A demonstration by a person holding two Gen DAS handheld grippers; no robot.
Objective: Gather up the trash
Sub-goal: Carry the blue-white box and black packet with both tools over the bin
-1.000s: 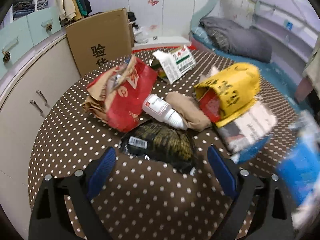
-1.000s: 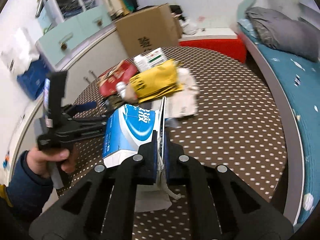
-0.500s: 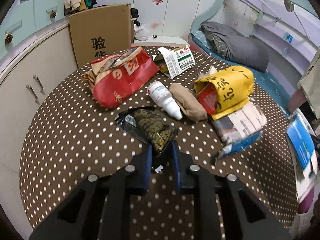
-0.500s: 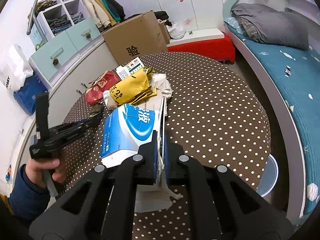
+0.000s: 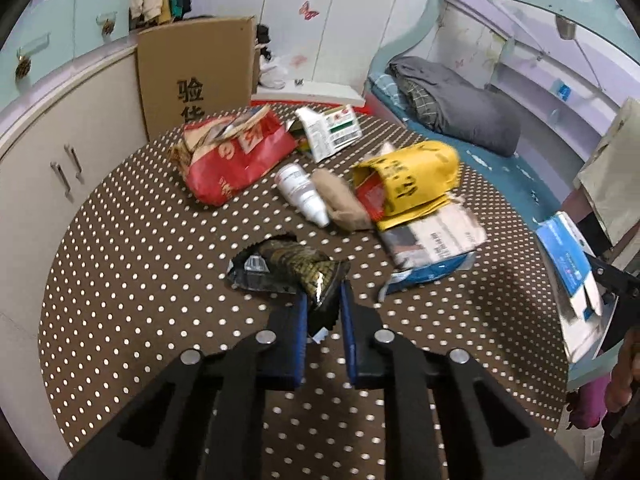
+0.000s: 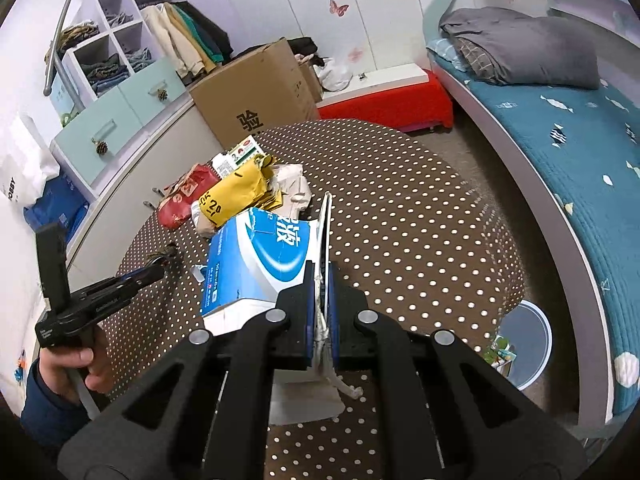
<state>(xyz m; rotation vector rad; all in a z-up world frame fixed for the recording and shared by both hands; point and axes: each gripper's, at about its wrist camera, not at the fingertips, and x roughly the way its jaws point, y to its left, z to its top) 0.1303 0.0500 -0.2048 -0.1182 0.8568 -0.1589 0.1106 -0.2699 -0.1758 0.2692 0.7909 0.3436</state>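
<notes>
My left gripper (image 5: 323,300) is shut on the near end of a black and gold foil wrapper (image 5: 288,266), which hangs a little above the polka-dot table (image 5: 140,248). My right gripper (image 6: 321,276) is shut on the flap of a blue and white carton (image 6: 256,256) and holds it over the table (image 6: 420,216); the carton also shows at the right edge of the left wrist view (image 5: 568,264). A red bag (image 5: 236,160), a white bottle (image 5: 302,194), a brown wad (image 5: 340,200), a yellow bag (image 5: 408,180) and a printed box (image 5: 332,132) lie on the table.
A round blue-rimmed bin (image 6: 524,344) stands on the floor right of the table. A cardboard box (image 5: 196,76) stands behind the table by the curved cabinets (image 5: 60,152). A bed with a grey pillow (image 5: 452,112) lies to the right.
My left gripper closed on the black and gold wrapper and has lifted it back from the pile. My right gripper has drawn back and up with the blue carton.
</notes>
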